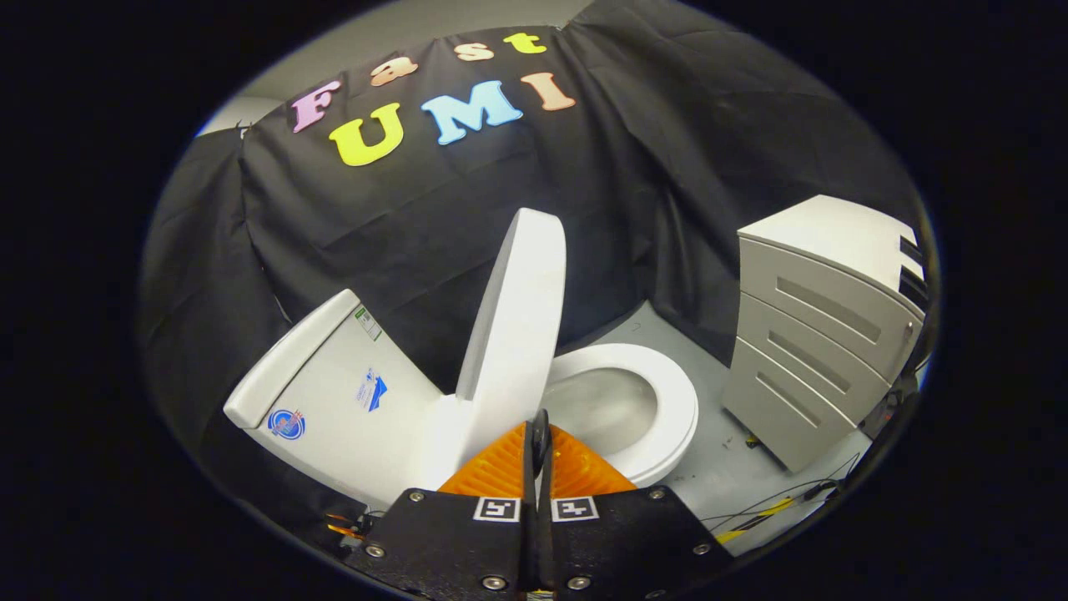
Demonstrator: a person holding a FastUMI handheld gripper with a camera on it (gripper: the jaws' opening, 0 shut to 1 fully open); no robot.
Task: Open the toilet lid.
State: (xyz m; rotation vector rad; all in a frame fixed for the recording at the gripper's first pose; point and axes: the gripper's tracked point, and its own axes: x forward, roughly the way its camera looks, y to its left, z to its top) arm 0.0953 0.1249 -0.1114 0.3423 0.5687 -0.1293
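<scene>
A white toilet stands ahead of me. Its lid (516, 317) is raised nearly upright, leaning back toward the tank (334, 392). The white seat ring (667, 392) lies down around the open bowl (601, 405), just beyond my fingers. My gripper (538, 434) sits close to the lower edge of the lid near the hinge, with its two fingers pressed together and nothing between them.
A grey drawer cabinet (822, 334) stands beside the toilet, past the seat. Black cloth hangs behind the toilet. Cables (776, 509) lie on the grey floor (717, 476) near the cabinet's foot.
</scene>
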